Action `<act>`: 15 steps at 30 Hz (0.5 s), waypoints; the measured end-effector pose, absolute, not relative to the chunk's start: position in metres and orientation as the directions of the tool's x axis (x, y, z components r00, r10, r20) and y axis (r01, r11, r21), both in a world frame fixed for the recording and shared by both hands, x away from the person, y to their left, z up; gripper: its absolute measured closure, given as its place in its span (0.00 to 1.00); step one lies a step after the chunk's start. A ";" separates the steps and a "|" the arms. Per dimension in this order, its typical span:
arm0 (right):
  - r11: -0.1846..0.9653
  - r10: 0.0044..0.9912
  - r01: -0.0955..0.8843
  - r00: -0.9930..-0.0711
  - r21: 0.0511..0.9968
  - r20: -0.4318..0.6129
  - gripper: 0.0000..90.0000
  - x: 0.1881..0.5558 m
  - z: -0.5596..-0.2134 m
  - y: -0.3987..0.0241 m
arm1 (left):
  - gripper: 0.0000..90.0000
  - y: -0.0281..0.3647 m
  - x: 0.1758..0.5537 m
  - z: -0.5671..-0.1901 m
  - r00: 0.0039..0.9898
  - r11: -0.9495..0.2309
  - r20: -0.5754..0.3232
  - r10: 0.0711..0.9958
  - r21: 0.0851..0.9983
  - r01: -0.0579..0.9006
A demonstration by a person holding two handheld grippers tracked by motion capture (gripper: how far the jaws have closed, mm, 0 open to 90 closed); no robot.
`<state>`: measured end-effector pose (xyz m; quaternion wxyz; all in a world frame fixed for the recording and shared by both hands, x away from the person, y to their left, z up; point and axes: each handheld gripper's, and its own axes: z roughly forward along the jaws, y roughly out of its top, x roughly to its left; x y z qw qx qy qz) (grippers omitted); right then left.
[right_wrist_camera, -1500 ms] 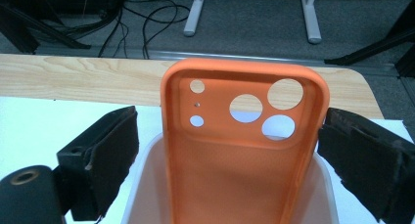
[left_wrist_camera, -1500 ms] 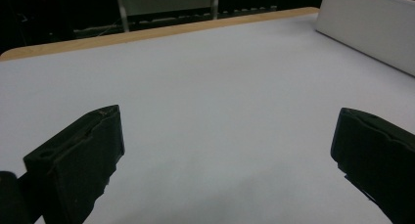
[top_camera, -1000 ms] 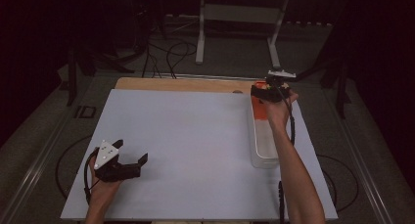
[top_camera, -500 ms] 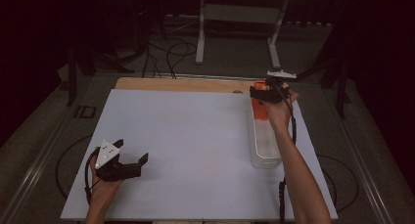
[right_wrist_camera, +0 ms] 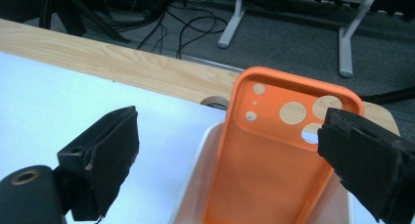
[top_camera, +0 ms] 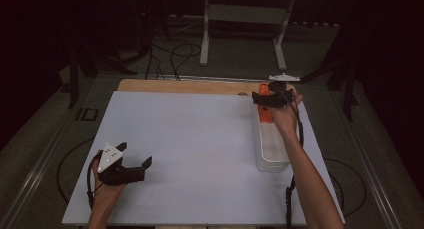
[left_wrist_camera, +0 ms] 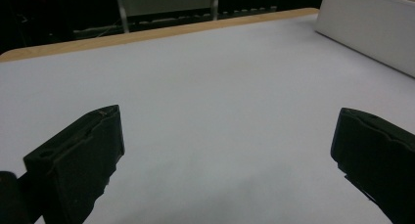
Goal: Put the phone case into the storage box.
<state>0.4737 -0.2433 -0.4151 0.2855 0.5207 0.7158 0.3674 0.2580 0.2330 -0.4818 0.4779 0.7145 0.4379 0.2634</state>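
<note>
Phone case: an orange phone case is leaning inside the white bin at the table's right edge.
Right gripper: hovering over the case, jaws spread, gripping nothing.
Left gripper: resting open, well apart.
Progress: case is sitting in the bin; whether it is going in or coming out, I cannot tell.
Surface: white sheet covering a wooden table.
Room: dark, with cables lying on the floor.
</note>
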 end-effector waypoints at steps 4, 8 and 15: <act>0.201 0.949 0.529 -0.314 0.825 -0.029 0.09 0.470 -0.415 -0.243 | 0.00 0.232 0.258 -0.482 0.479 -0.162 -0.041 0.877 0.913 0.374; 0.211 0.942 0.518 -0.335 0.829 -0.029 0.09 0.465 -0.414 -0.242 | 0.00 0.232 0.258 -0.482 0.480 -0.161 -0.042 0.876 0.914 0.373; 0.228 0.930 0.513 -0.365 0.828 -0.030 0.09 0.459 -0.415 -0.240 | 0.00 0.232 0.258 -0.482 0.481 -0.162 -0.041 0.876 0.914 0.373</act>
